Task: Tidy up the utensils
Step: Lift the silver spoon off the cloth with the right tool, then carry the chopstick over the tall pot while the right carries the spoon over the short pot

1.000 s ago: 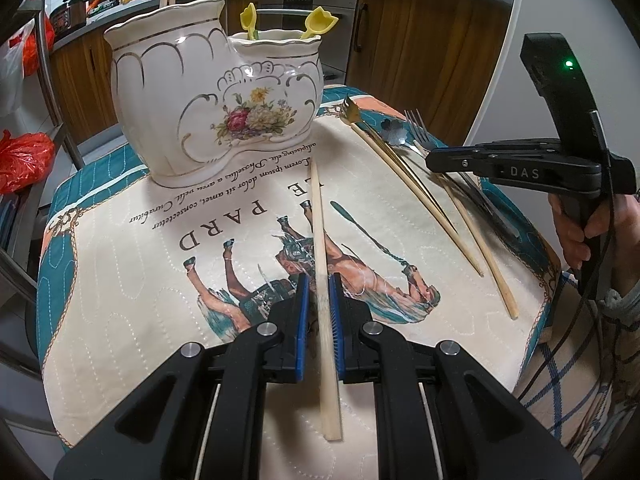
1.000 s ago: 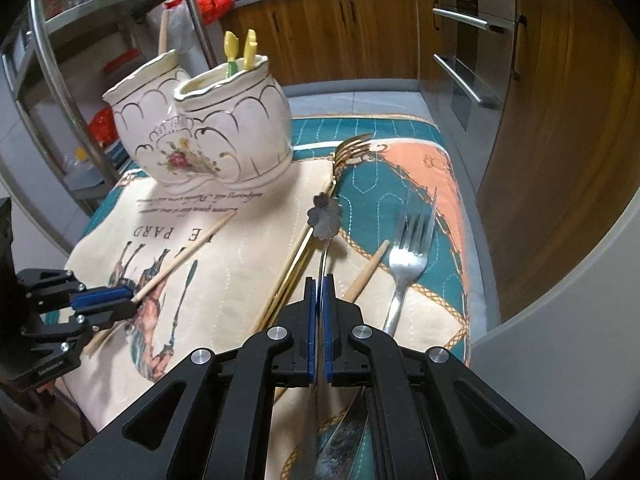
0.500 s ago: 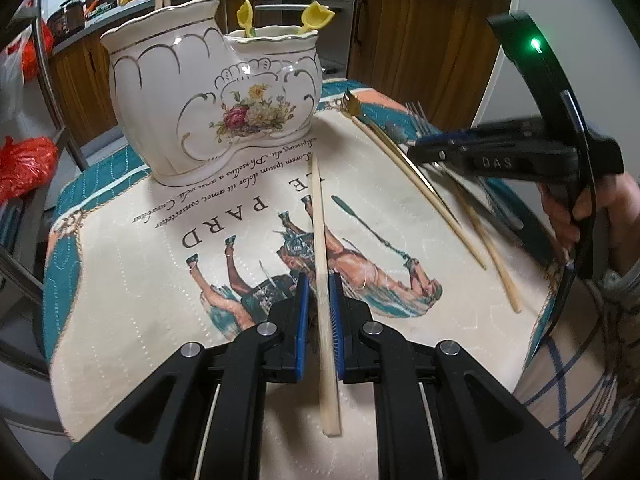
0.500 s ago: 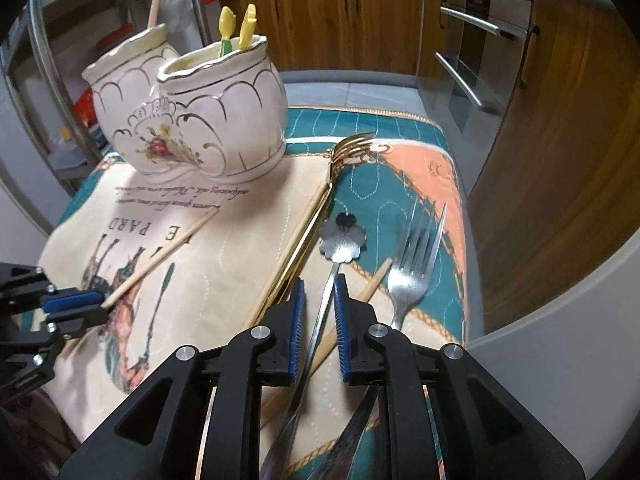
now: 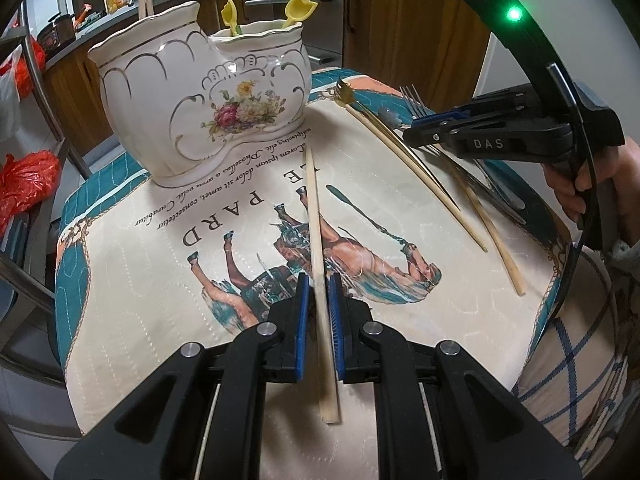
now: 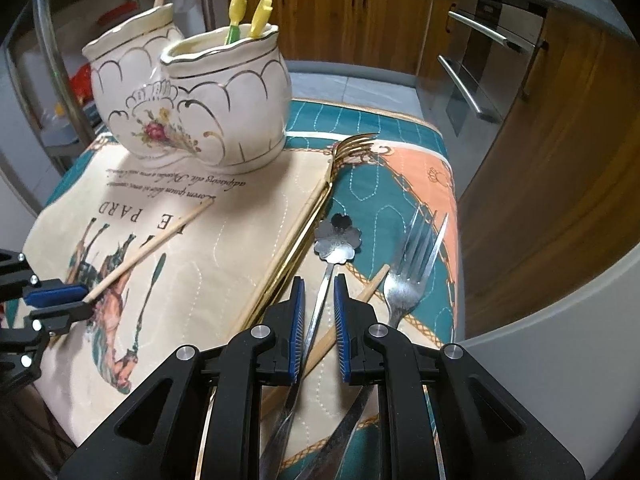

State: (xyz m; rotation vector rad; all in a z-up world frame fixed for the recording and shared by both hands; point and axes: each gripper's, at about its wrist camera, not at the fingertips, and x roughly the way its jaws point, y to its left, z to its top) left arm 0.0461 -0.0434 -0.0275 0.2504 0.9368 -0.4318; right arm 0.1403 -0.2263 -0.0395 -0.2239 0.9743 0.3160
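The left gripper [image 5: 318, 308] sits low in the centre of its own view, jaws parted a little with a gap on either side of the wooden chopstick [image 5: 318, 256] that runs between the blue pads; the stick lies flat on the printed cloth [image 5: 160, 280], as it did a second ago, and the jaws have not closed on it.

The right gripper [image 6: 318, 308] has changed most. A second ago its pads were pressed together around the thin handle of the flower-shaped spoon [image 6: 338, 236]; now the jaws stand clearly apart, wider than half a second ago, and the spoon handle passes loosely between them without being held. The spoon's flower head lies on the cloth just above the pads in the centre of the right wrist view.

Right of the spoon lies a silver fork [image 6: 412, 268], and a second chopstick [image 6: 362, 296] crosses under the right pad. To the left, a gold fork [image 6: 320, 200] and more pale sticks run diagonally toward the ceramic holder [image 6: 192, 104], which stands at the upper left of the frame with two yellow-handled utensils [image 6: 248, 16] in its nearer compartment. In the left wrist view the right gripper appears at the right edge, higher in the frame than before.
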